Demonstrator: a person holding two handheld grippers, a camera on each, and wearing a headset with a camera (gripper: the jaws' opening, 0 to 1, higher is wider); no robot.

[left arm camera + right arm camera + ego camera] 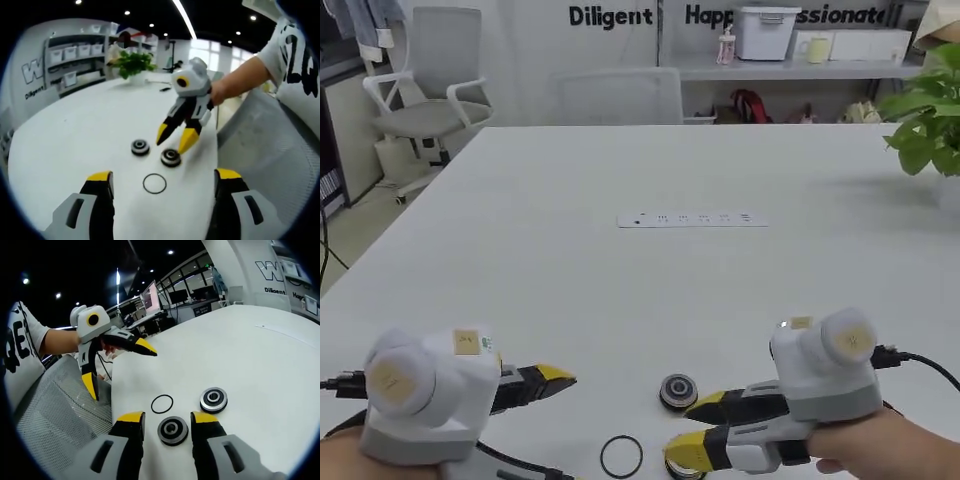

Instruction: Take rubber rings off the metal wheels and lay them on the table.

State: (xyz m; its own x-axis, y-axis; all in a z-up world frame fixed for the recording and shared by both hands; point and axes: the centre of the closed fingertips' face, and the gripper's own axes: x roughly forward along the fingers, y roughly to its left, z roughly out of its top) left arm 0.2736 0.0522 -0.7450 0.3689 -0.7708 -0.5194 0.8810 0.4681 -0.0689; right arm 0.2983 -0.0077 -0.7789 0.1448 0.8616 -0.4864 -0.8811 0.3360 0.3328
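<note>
Two metal wheels with dark rims lie near the table's front edge. One wheel [173,430] sits between the fingers of my right gripper [167,417], which stands open around it with small gaps; this wheel [686,467] is mostly hidden under the jaws. The other wheel [677,390] [213,399] lies free just beyond. A loose black rubber ring [621,456] [154,183] [162,403] lies flat on the table to their left. My left gripper [163,175] [548,384] hovers wide open left of the ring, holding nothing.
A white power strip [691,220] lies flat mid-table. A potted plant [930,120] stands at the far right edge. Office chairs [435,90] and shelves [790,65] with boxes stand beyond the white table [620,300]. A cable [920,362] trails from the right gripper.
</note>
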